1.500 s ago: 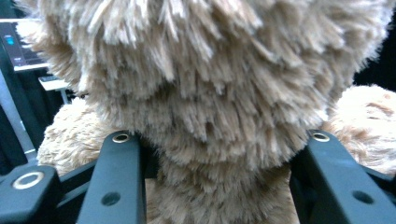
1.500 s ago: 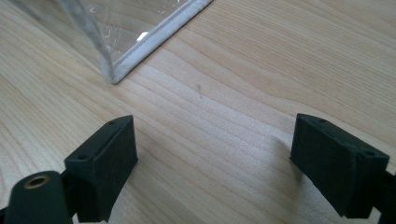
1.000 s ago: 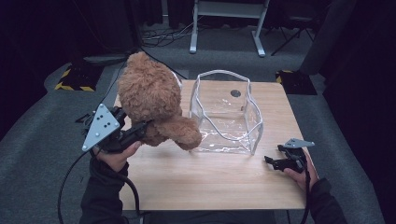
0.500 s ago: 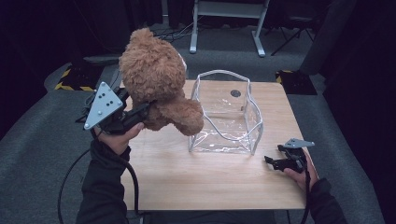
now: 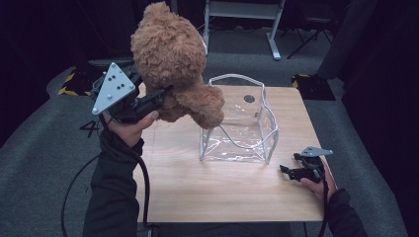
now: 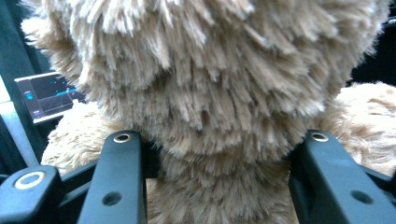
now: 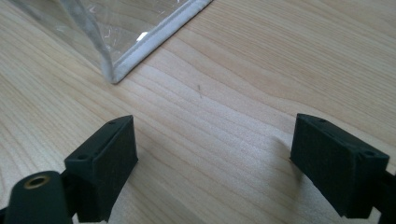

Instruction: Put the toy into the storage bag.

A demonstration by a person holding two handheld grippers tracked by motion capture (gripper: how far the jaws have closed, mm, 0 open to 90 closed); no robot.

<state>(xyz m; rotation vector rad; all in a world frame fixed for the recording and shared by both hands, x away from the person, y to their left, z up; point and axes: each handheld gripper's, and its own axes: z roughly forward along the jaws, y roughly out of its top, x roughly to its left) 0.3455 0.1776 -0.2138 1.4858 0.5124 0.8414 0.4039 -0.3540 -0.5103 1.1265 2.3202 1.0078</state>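
A: Where's the bear (image 5: 170,59) relative to the bag (image 5: 240,126)?

B: Up and to the left of it, held clear above the bench (image 5: 222,192), with 1 limb hanging by the bag's near-left rim. The open top faces up, so I'd judge the move is rightward, then down.

A: And the jaws?

B: The left gripper (image 5: 148,102) is clenched on the bear's narrow middle, 1 jaw each side. The right gripper (image 5: 289,172) rests released on the bench, nothing between its 2 jaws, just right of the bag.
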